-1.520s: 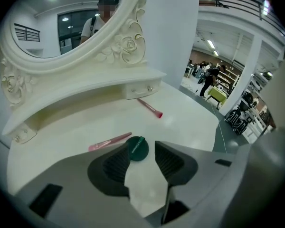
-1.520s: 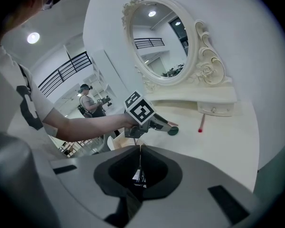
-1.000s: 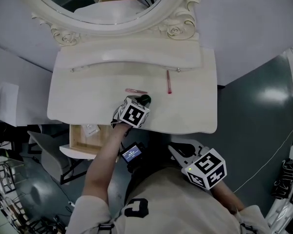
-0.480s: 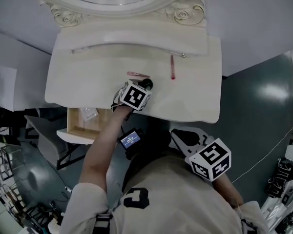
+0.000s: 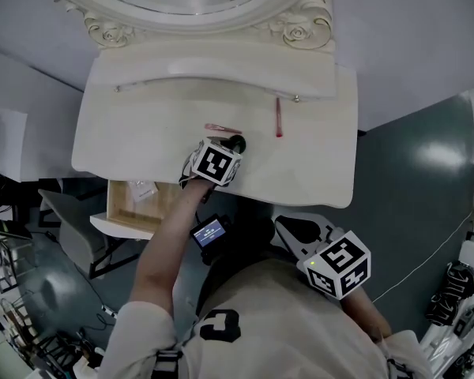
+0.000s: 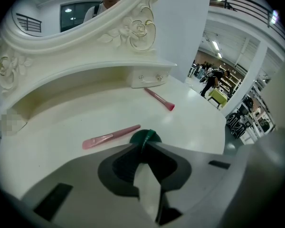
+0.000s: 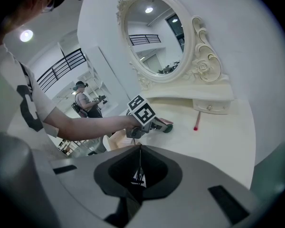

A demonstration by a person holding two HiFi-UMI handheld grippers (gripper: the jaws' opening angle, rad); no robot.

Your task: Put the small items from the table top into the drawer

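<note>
- Room: a white table (image 5: 316, 172) stands against a white wall (image 5: 411, 38) on a dark grey floor (image 5: 411, 156). An oval mirror (image 5: 300, 30) in a carved frame rises from the table's back edge.
- Drawer (image 5: 120, 212): a wooden drawer stands pulled out below the table's left front corner. One small pale item (image 5: 144, 189) lies inside it; what it is cannot be made out.
- Left gripper (image 6: 144, 145): it is set over the middle of the table top, near the front edge, and tilts steeply down with its tips at the surface. Its jaws have just been closing and are now almost together. The tips pinch the rim of a dark green disc (image 6: 145, 135) that sits on the table top.
- Pink brush (image 6: 111, 137): it lies flat on the table top just beyond the green disc, with one end close to the disc.
- Red brush (image 6: 159, 99): it lies flat farther back and to the right, apart from the pink brush. Its far end is near the base below the mirror.
- Right gripper (image 7: 140, 148): it is held off the table in front of the front edge, close to the person (image 5: 253, 314), and points toward the table. Its jaws are closed together with nothing between them.
- Task status: the green disc and both brushes are on the table top, outside the drawer.
</note>
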